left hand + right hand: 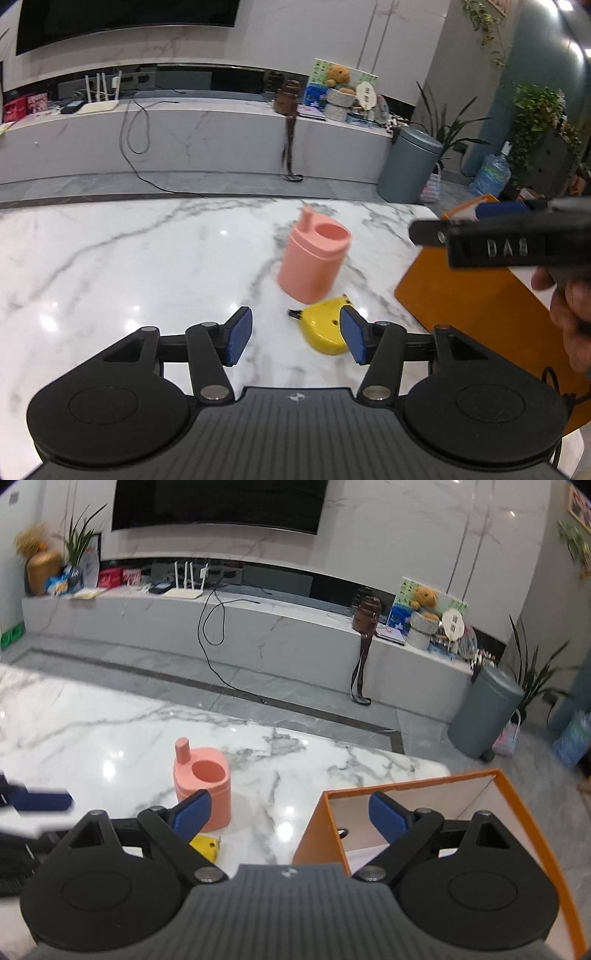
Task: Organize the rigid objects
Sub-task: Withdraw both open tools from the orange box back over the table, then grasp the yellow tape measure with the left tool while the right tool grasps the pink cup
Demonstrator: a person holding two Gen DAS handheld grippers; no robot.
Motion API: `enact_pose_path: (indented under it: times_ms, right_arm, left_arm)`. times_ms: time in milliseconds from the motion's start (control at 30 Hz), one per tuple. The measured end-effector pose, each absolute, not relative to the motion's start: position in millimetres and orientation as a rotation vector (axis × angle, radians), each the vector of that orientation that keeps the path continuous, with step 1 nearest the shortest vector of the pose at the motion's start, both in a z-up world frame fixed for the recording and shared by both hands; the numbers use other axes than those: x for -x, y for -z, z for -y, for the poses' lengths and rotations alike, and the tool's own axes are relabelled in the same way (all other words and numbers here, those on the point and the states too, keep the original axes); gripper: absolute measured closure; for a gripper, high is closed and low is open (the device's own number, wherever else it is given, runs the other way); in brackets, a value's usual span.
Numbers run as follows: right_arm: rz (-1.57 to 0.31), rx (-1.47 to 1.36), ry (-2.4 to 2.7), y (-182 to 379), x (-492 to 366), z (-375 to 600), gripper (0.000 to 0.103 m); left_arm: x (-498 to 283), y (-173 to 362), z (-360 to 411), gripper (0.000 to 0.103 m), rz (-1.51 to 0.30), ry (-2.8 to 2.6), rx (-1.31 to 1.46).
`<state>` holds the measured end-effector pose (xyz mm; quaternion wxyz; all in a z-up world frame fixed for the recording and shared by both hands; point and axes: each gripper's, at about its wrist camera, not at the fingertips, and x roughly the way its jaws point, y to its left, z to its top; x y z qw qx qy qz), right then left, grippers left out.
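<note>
My left gripper (296, 338) hangs over the marble table (110, 266), jaws apart, nothing pinched. The yellow tape measure (323, 326) lies flat just past its right pad, near the table's right edge; touching or not, can't tell. The pink container (314, 258) stands upright right behind it. My right gripper (288, 814) has its jaws wide and empty, straddling the near left corner of the orange box (406, 786) at the table's right edge.
</note>
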<state>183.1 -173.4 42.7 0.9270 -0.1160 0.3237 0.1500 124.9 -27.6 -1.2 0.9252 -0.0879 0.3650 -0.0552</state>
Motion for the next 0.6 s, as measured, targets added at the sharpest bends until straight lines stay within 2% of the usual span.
enact_pose_path:
  times_ms: [433, 500, 600]
  right_arm:
    - [-0.667, 0.219, -0.321, -29.1, -198.2, 173.9, 0.012]
    - [-0.661, 0.214, -0.327, -28.0, -200.0, 174.7, 0.012]
    - [-0.655, 0.193, -0.34, -26.9, -202.5, 176.3, 0.012]
  left_arm:
    - [-155.3, 45.6, 65.2, 0.036, -0.816, 0.166, 0.175]
    - [-159.1, 48.5, 70.3, 0.026, -0.81, 0.16, 0.159]
    - [-165.4, 54.1, 74.6, 0.023, -0.801, 0.152, 0.146]
